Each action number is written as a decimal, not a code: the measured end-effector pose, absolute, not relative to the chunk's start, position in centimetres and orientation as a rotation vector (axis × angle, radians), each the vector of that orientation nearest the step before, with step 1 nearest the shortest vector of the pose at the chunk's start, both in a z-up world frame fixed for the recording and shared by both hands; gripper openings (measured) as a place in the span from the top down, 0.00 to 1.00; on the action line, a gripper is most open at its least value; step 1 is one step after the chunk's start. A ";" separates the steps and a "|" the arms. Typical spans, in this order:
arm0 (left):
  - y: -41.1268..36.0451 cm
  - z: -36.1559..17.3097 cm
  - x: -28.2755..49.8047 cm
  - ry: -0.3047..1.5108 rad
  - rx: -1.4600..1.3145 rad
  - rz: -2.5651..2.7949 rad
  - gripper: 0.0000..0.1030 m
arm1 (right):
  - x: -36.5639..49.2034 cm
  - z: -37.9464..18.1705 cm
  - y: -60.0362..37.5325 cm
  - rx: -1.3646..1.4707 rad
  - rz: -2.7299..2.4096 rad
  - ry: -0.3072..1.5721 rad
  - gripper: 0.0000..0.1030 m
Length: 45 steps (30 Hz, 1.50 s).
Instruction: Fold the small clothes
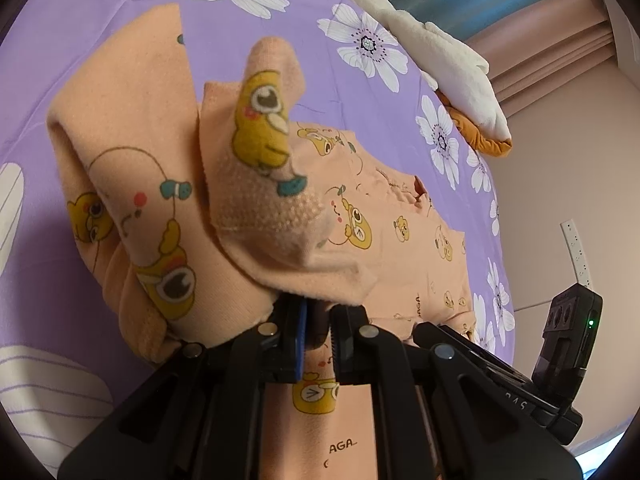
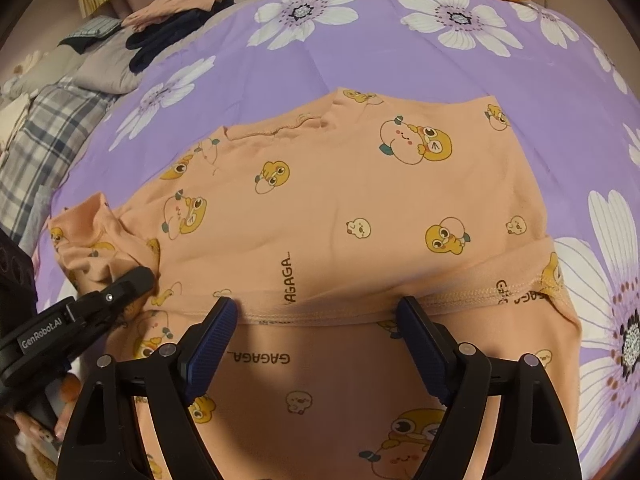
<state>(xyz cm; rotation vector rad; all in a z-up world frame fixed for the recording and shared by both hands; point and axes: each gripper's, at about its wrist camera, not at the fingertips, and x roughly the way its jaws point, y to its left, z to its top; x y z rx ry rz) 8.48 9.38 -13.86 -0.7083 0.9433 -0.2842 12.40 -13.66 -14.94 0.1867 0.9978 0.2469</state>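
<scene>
Nearest the left wrist camera, the left gripper (image 1: 316, 320) is clamped on a fold of the small peach cotton garment printed with yellow cartoon ducks (image 1: 248, 184). Its black jaws stand almost together, with only bunched cloth between the blue pads. The pinched cloth is lifted above the gripper and hangs in thick folds that fill the middle of that view, while the rest of the garment trails away flat to the right over the purple bedsheet with white daisy flowers (image 1: 120, 12).

In the right wrist view, the right gripper (image 2: 316, 316) has its jaws spread wide, with nothing pressed between the ribbed blue pads. Its fingertips sit right at a stitched hem of the peach garment (image 2: 340, 208), which runs across from one tip to the other. The garment lies mostly flat on the purple sheet (image 2: 360, 48), stretching away from the gripper, with another layer of the same cloth beneath the jaws. The left gripper (image 2: 132, 280) shows at the lower left of this view, its tip at the bunched left edge of the garment.

A white and orange plush toy (image 1: 448, 68) lies at the far edge of the bed.
</scene>
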 end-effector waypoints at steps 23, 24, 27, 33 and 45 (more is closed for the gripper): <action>14.0 -6.1 3.3 0.777 -0.592 -0.067 0.35 | 12.5 -15.1 -13.5 0.163 0.239 0.994 0.20; 14.5 -6.4 3.3 0.784 -0.575 -0.011 0.35 | 12.5 -15.1 -13.4 0.161 0.237 0.995 0.20; 16.3 -7.5 3.5 0.817 -0.571 0.095 0.35 | 12.5 -15.1 -13.2 0.144 0.224 0.998 0.20; 20.0 -8.5 3.0 0.813 -0.585 0.236 0.43 | 12.5 -14.5 -13.2 0.174 0.201 0.996 0.20; 23.4 -9.8 2.0 0.832 -0.671 0.281 0.60 | 11.3 -9.6 -9.1 0.107 0.353 0.873 0.20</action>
